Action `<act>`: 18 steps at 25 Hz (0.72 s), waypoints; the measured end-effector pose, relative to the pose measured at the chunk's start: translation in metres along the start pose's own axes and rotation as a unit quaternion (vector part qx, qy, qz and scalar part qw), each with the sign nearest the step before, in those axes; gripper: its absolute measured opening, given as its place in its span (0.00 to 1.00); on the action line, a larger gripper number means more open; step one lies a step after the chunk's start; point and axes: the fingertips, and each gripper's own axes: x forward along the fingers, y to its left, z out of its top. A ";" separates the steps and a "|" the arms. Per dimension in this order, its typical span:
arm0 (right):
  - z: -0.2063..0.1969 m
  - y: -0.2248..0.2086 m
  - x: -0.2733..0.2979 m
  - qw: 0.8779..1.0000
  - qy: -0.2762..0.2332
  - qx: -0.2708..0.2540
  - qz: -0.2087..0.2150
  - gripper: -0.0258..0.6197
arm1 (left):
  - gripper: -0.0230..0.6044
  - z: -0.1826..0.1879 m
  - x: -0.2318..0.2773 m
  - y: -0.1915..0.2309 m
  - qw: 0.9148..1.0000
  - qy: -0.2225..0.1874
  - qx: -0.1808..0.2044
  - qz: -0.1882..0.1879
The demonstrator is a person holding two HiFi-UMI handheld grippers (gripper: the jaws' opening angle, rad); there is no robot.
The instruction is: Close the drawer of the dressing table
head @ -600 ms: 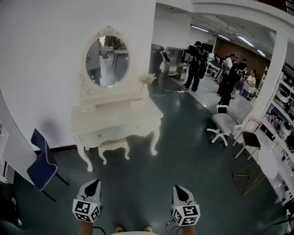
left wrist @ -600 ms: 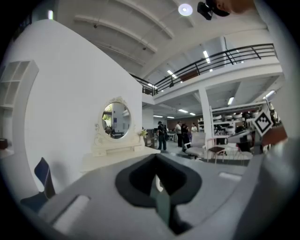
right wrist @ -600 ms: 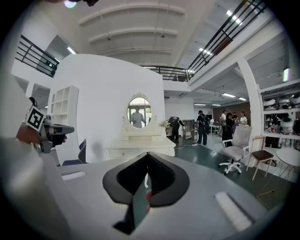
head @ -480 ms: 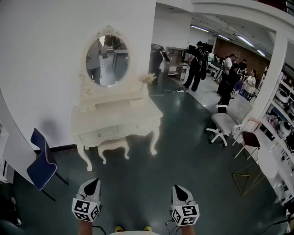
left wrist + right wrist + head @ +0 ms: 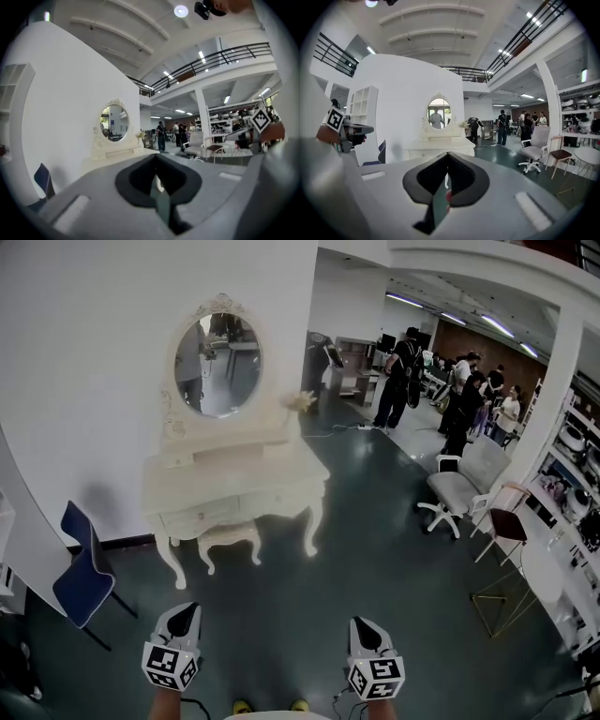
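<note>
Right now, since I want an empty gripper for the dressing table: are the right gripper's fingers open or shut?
Shut: the right gripper shows its fingers meeting at the tips, gripping nothing.

Place: a large open indoor hall, serving as a lab or studio floor rather than a home.
Staging: dressing table (image 5: 234, 486) standing as a set piece against a bare white partition wall (image 5: 94, 381).
Floor: dark glossy floor (image 5: 375, 568) running through to the work area.
Activity: people (image 5: 466, 404) standing about in groups.
Fittings: office chair (image 5: 461, 486) sitting loose, shelves (image 5: 574, 465) lining the side, strip lights (image 5: 502, 324) glowing, mezzanine railing (image 5: 220, 55) running overhead.
</note>
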 end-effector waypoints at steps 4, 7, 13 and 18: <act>-0.003 0.000 0.000 1.000 -0.010 0.013 0.000 0.04 | 0.03 -0.002 -0.003 0.002 1.000 -0.003 -0.006 0.010; -0.006 0.003 -0.001 1.000 -0.009 0.006 -0.002 0.04 | 0.03 0.000 -0.004 -0.002 1.000 -0.007 -0.008 0.014; -0.001 0.010 -0.001 1.000 -0.011 -0.002 0.008 0.06 | 0.03 -0.003 -0.012 -0.007 1.000 -0.005 -0.016 0.016; -0.010 0.014 0.003 1.000 -0.006 0.000 0.014 0.14 | 0.03 -0.009 -0.019 -0.005 0.999 -0.002 -0.024 0.021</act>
